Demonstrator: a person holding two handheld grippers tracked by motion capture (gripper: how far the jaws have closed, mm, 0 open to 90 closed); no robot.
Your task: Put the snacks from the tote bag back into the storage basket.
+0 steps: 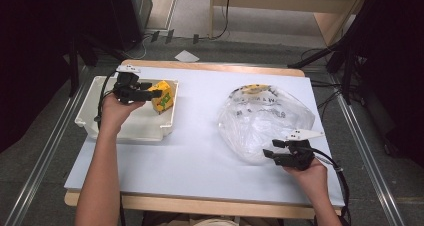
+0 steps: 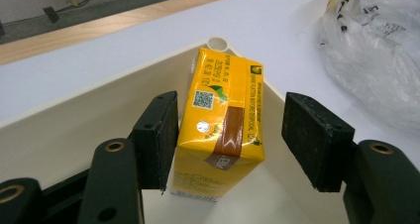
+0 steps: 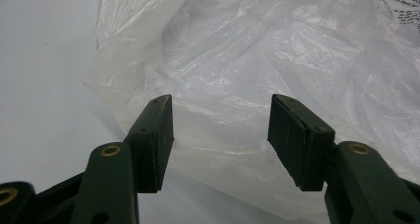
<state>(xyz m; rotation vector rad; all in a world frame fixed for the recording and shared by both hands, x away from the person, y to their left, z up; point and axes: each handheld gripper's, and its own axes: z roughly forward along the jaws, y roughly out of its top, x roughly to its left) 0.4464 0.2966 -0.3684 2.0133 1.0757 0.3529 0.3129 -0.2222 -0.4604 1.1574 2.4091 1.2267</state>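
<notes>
High view, left gripper [image 1: 150,92] over white bin [image 1: 95,106], fingers wide around yellow carton [image 1: 162,96] (one touching), right gripper [image 1: 273,149] gaping at plastic bag [image 1: 265,118].

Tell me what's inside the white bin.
A yellow carton stands in the bin's far corner, between the left gripper's open jaws. The hand hides part of the bin's floor in the high view.

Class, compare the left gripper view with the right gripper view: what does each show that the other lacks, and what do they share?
Left gripper view alone: a yellow juice carton standing in the corner of a white bin, between the open jaws of the left gripper, and the table's wooden edge.
Right gripper view alone: the right gripper, jaws open at the bag's edge.
Shared: the clear plastic bag and the white tabletop.
</notes>
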